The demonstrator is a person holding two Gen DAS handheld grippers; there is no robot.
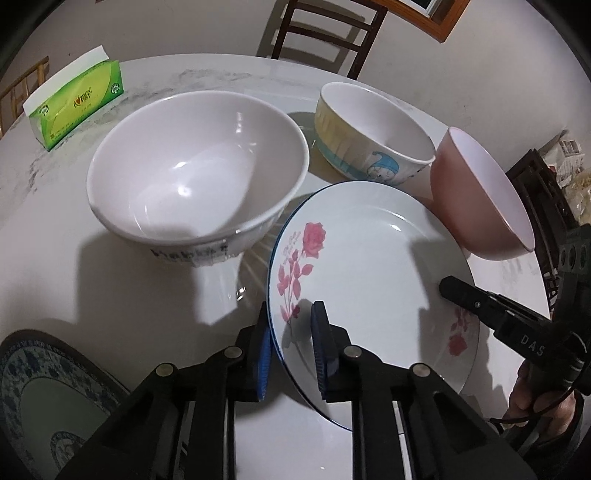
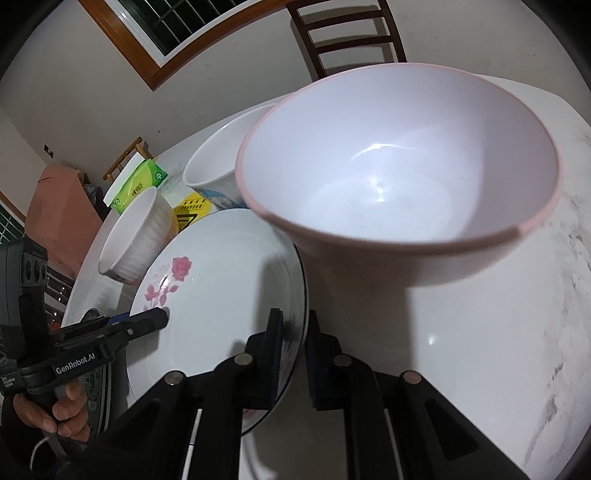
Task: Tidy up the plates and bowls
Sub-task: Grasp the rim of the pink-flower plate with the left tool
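A white plate with pink roses and a thin blue rim lies on the pale round table. My left gripper is shut on its left rim, one blue pad under the edge and one on top. Across the plate, my right gripper is shut on the right rim. A pink bowl with a white inside sits just past the plate's far right edge. A large white bowl and a cartoon-print bowl stand behind the plate.
A blue-patterned plate lies at the near left of the table. A green tissue pack stands at the far left. A dark wooden chair is beyond the table. A person's hand holds each gripper.
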